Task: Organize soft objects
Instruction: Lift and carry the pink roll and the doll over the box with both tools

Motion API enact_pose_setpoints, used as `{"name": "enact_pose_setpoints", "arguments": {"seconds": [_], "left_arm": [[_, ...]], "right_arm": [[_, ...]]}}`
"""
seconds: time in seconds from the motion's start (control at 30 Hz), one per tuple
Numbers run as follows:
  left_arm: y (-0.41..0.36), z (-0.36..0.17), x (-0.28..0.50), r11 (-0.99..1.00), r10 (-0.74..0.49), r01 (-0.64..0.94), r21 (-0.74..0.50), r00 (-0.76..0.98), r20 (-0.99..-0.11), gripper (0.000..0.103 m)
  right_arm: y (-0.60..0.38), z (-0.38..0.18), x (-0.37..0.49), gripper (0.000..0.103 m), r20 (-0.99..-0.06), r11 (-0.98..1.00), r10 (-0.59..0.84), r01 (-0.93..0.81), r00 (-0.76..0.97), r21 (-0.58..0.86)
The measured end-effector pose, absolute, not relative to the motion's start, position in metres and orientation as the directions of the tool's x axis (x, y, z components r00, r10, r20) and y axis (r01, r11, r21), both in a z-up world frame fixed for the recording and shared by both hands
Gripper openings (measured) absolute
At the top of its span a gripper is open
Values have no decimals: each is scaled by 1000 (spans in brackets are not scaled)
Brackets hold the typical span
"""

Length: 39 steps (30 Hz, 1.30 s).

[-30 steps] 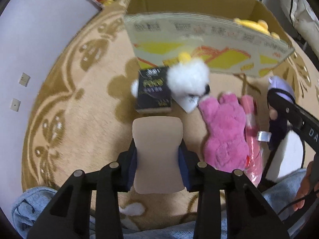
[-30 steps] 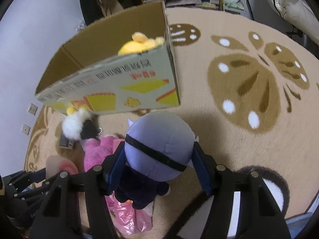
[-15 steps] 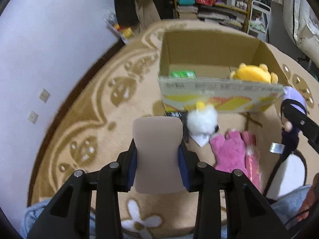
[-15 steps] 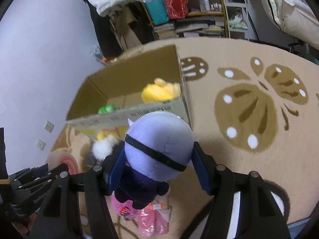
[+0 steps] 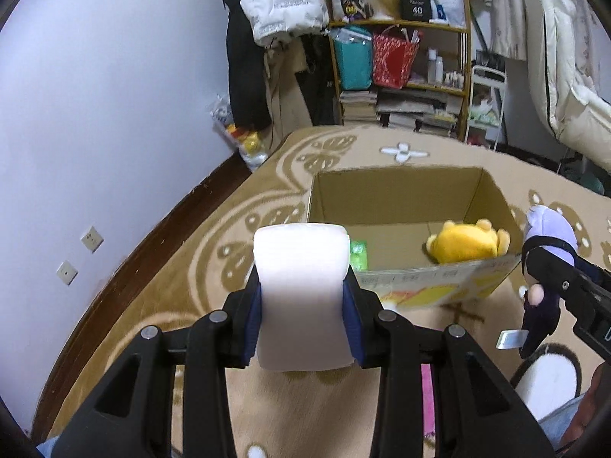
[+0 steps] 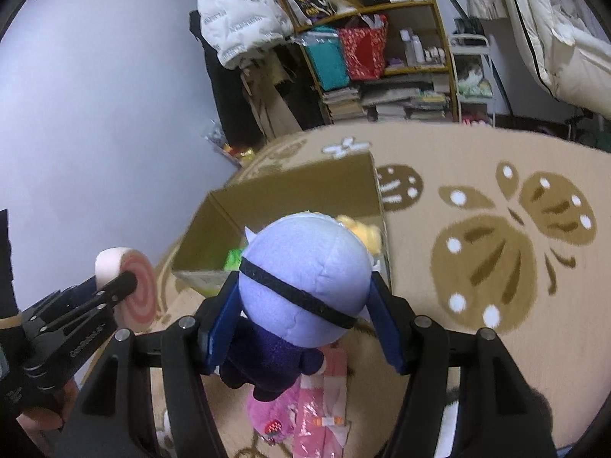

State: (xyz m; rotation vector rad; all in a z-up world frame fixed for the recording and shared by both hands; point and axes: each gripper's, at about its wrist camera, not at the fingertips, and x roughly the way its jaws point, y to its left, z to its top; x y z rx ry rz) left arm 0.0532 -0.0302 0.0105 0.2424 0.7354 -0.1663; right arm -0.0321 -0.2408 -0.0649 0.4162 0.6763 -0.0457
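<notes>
- The left gripper [image 5: 301, 301] is clamping a pale pink swirl-roll plush [image 5: 301, 267] between narrowly parted jaws.
- The right gripper [image 6: 301, 320] is squeezing a lavender-headed plush doll [image 6: 305, 278], jaws wider.

Pink roll cushion [image 5: 301, 297], lilac doll [image 6: 305, 282], both clamped

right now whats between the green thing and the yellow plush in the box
Bare cardboard floor of the box: nothing shows between the green item and the yellow plush, in the left wrist view.
</notes>
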Motion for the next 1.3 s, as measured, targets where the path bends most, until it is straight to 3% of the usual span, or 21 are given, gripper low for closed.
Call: {"name": "enact_pose_setpoints", "arguments": {"seconds": [0.5,0.93,1.3], "left_arm": [[-46,18,75,954,-87,243,174,782,-617,36],[-63,18,96,947,-126,271,174,810,-573,37],[-71,0,120,948,-133,279,153,784,-606,38]], "right_arm": [[-230,-43,-19,68,-518,960,54,98,854,262],[-237,-50,18,68,-509,962,55,91,859,258],[-242,-58,44,68,-521,965,63,81,851,249]]}}
